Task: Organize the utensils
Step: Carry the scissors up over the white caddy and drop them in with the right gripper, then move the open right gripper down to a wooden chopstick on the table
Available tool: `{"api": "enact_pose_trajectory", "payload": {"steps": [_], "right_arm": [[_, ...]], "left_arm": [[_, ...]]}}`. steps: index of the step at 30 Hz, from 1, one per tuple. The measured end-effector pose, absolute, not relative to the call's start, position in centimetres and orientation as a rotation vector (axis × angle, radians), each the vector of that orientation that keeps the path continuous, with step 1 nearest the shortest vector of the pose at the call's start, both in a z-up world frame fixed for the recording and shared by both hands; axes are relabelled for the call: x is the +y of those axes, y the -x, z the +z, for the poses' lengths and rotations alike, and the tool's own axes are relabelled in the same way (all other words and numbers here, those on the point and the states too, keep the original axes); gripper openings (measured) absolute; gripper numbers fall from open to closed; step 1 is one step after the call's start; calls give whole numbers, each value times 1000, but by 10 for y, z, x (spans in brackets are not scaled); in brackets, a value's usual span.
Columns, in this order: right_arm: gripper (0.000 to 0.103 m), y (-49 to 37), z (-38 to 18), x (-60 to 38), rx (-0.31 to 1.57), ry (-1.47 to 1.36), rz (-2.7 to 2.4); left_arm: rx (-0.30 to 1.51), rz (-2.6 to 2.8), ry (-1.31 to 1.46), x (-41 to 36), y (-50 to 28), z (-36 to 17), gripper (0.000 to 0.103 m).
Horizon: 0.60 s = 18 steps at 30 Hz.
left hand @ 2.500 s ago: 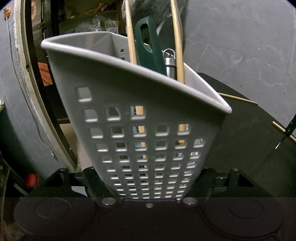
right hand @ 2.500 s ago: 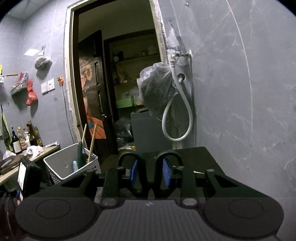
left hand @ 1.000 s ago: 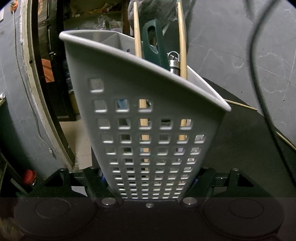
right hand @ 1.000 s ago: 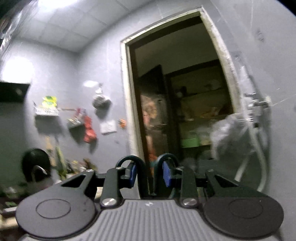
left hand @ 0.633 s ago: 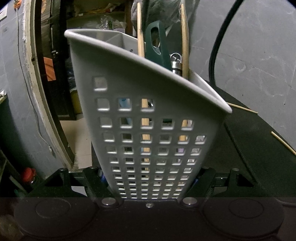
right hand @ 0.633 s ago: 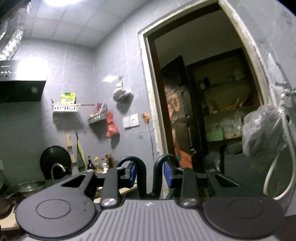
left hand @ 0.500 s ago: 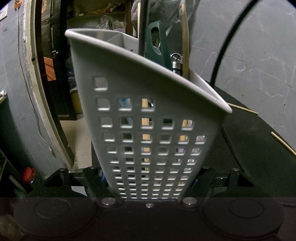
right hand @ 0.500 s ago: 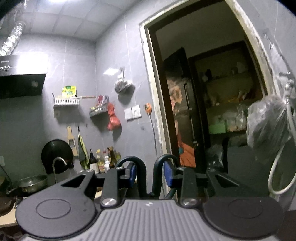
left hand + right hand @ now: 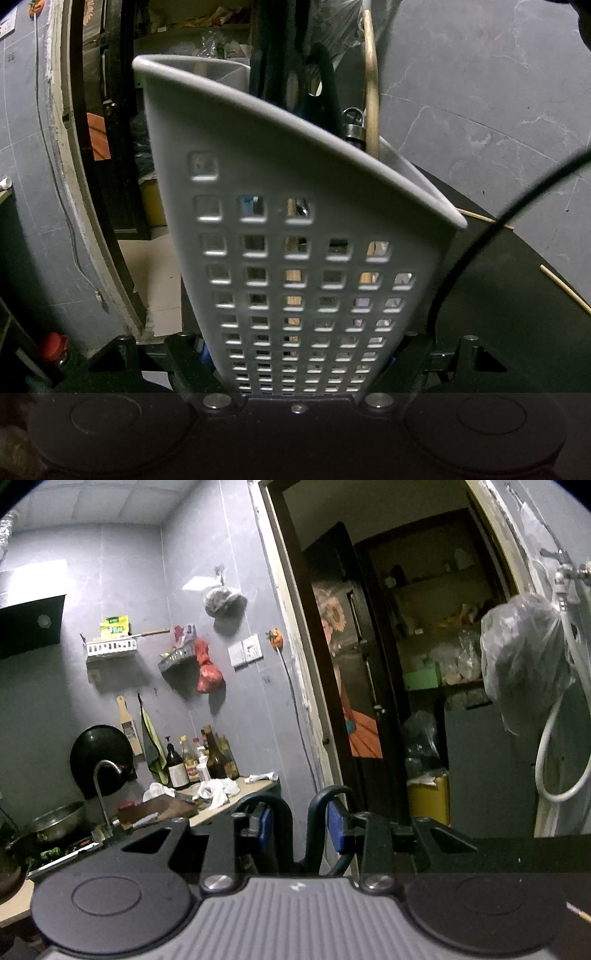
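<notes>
Nothing I can read from here. Up to the left of my right tongs a yellow-green packet [image 9: 115, 624] on the wall shelf [image 9: 109, 648] carries print, too blurred; bottle labels [image 9: 180, 773] likewise unreadable.

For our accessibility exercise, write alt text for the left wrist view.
A grey perforated utensil basket fills the view, clamped between the left gripper fingers. A dark green handle and a wooden stick stand in it; behind are a black table and grey wall.

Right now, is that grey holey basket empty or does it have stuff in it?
Not empty. Above the grey basket's rim stand a wooden stick, a dark green handle and a metal handle.
</notes>
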State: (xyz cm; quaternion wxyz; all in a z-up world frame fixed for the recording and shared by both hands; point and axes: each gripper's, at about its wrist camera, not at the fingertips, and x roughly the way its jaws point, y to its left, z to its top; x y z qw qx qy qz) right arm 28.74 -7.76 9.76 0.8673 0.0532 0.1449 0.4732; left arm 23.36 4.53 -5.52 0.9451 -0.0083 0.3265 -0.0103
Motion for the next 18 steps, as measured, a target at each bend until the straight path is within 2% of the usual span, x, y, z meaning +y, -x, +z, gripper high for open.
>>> {"api": "enact_pose_trajectory", "payload": {"steps": [14,18], "right_arm": [[44,-285,79,-79,386,-97,985],[49,-281,78,-91,383,-115,959]], "left_arm": [[668,-21,10,43,-234,-55,77],[671,-22,7,42,-235,-55,77]]}}
